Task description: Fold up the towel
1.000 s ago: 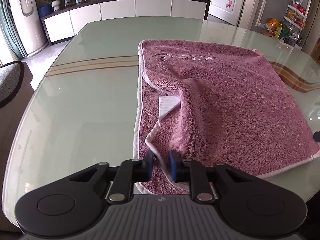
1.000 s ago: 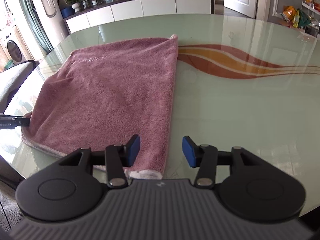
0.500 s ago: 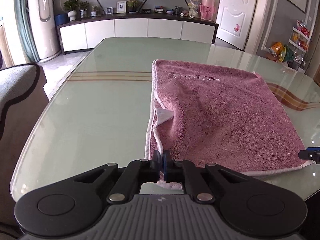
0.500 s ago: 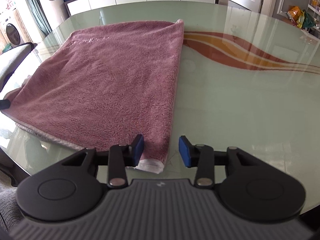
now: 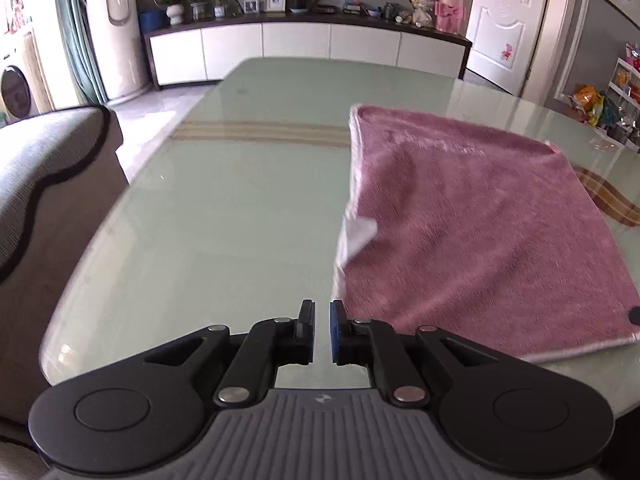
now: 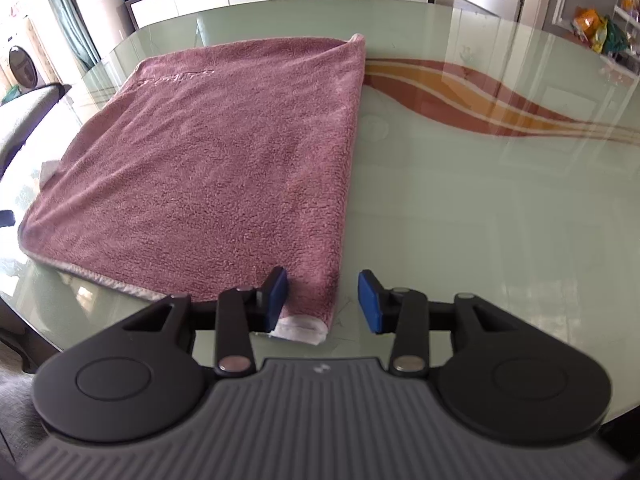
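Left gripper off the corner, jaws just parted, empty. Towel flat on table. Right gripper gapes astride near corner. Risk: closing shallow catches only one layer.

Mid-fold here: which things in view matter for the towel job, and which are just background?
Part of the job:
- pink towel, folded once, flat on the glass table
- left gripper, jaws just opening, nothing between them
- right gripper, open astride the towel's near corner

Just background:
- sideboard with plants and frames
- grey chair
- white door
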`<state>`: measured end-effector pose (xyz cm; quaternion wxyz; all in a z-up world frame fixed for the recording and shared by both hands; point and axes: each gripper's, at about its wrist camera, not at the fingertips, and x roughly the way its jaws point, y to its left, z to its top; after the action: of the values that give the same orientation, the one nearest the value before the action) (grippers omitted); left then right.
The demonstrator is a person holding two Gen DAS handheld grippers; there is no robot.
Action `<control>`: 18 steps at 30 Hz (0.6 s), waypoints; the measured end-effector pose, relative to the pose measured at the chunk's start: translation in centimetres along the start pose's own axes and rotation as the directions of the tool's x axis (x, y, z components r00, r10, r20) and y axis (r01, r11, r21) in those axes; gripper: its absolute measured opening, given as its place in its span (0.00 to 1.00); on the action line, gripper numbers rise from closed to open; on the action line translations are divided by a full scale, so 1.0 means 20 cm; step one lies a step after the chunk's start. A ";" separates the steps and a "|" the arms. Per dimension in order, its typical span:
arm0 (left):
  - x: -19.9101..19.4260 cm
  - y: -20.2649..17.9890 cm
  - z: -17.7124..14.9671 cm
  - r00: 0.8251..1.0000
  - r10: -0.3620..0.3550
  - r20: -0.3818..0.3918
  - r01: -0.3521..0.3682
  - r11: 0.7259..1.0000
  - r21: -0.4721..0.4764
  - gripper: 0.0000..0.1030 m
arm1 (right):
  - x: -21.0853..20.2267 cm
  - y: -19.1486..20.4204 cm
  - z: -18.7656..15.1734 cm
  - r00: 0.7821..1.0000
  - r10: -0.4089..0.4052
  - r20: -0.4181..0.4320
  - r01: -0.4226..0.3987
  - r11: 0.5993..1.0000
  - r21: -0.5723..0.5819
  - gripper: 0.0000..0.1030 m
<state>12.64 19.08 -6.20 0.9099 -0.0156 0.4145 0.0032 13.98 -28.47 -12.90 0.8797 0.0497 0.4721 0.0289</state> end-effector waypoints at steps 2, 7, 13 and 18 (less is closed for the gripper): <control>0.00 -0.01 0.07 1.000 -0.008 0.010 0.008 1.000 0.021 0.22 | 0.00 -0.01 0.00 1.000 0.006 -0.003 -0.006 1.000 0.003 0.38; 0.12 -0.09 0.14 0.999 0.001 -0.036 0.003 0.994 0.105 0.24 | 0.01 0.03 0.00 1.000 -0.001 0.001 0.001 0.999 -0.039 0.27; 0.18 -0.12 0.08 0.992 -0.010 -0.125 0.028 0.989 0.145 0.39 | 0.02 0.03 0.01 0.999 0.043 -0.012 -0.043 0.999 -0.028 0.14; 0.19 -0.12 0.06 0.989 -0.019 -0.149 0.042 0.988 0.151 0.36 | 0.03 0.05 0.02 0.999 0.038 -0.016 -0.039 0.998 -0.055 0.13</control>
<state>16.07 16.74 -8.32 0.8754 0.0480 0.4790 -0.0439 14.53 -27.42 -13.02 0.8764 0.0342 0.4767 0.0593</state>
